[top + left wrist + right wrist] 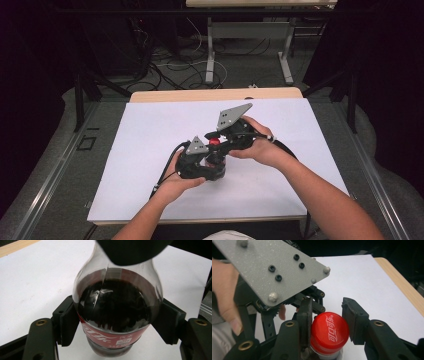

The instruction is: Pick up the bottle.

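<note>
A cola bottle [117, 312] stands upright on the surface [150, 145], a little nearer the near edge than the far one and about midway between the left and right edges. It is clear plastic, filled with dark brown drink up into its rounded shoulder, and a red label [110, 337] with white script wraps the body lower down. Its cap [329, 332] is red, ribbed around the rim, with white lettering on top.

The left tongs [117, 325] are clamped on the bottle's body, a black pad pressing each side at the top of the label. The right tongs [329, 325] sit around the cap: the jaws are drawn in on it, the left pad against its side and the right pad at its edge.

The surface is covered by a plain white sheet, with a strip of pale wood [215, 94] showing along the far edge. Beyond it lie grey floor [240, 70], loose cables [175, 70] and the white legs of another table [210, 55], with dark drapes on both sides.
</note>
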